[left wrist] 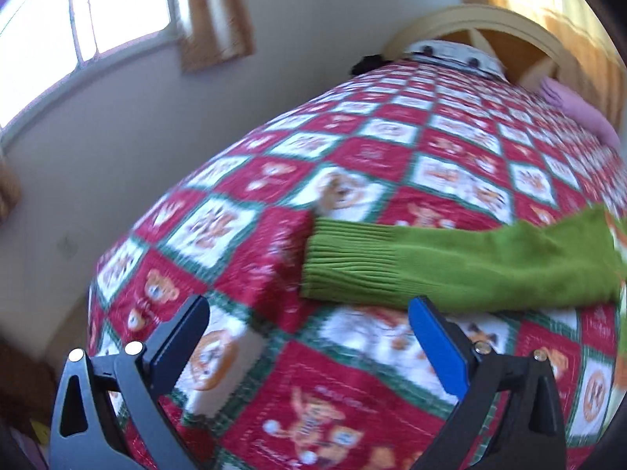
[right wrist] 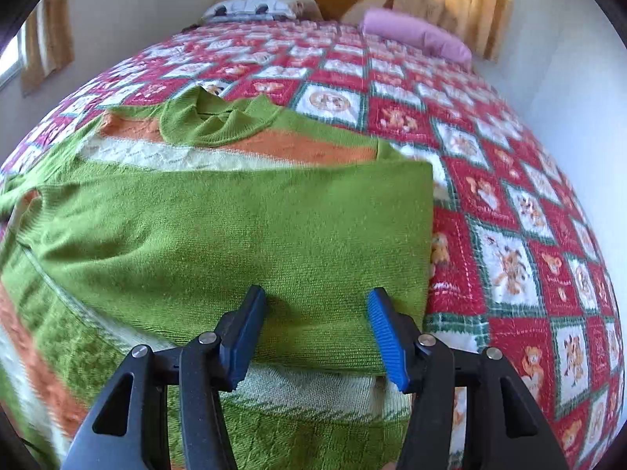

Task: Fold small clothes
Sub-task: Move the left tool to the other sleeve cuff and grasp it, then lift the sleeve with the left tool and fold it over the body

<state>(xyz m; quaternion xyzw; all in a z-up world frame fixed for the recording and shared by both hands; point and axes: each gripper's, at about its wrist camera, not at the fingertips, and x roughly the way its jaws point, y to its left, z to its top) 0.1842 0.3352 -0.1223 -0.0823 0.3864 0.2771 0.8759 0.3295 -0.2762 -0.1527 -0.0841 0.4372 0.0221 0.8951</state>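
A small green sweater (right wrist: 219, 227) with orange and cream stripes lies flat on the bed. Its right side and sleeve are folded over the body, and the collar (right wrist: 211, 117) points to the headboard. My right gripper (right wrist: 315, 297) is open and empty, hovering just above the folded green part near its lower edge. In the left wrist view the left sleeve (left wrist: 450, 262) stretches out flat, its ribbed cuff (left wrist: 345, 262) toward the left. My left gripper (left wrist: 307, 309) is open and empty, just short of the cuff.
The bed is covered by a red, white and green bear-pattern quilt (right wrist: 509, 258). A pink pillow (right wrist: 415, 35) and a white patterned pillow (right wrist: 250, 6) lie by the wooden headboard (left wrist: 482, 27). The bed's left edge (left wrist: 117, 258) drops to the wall side.
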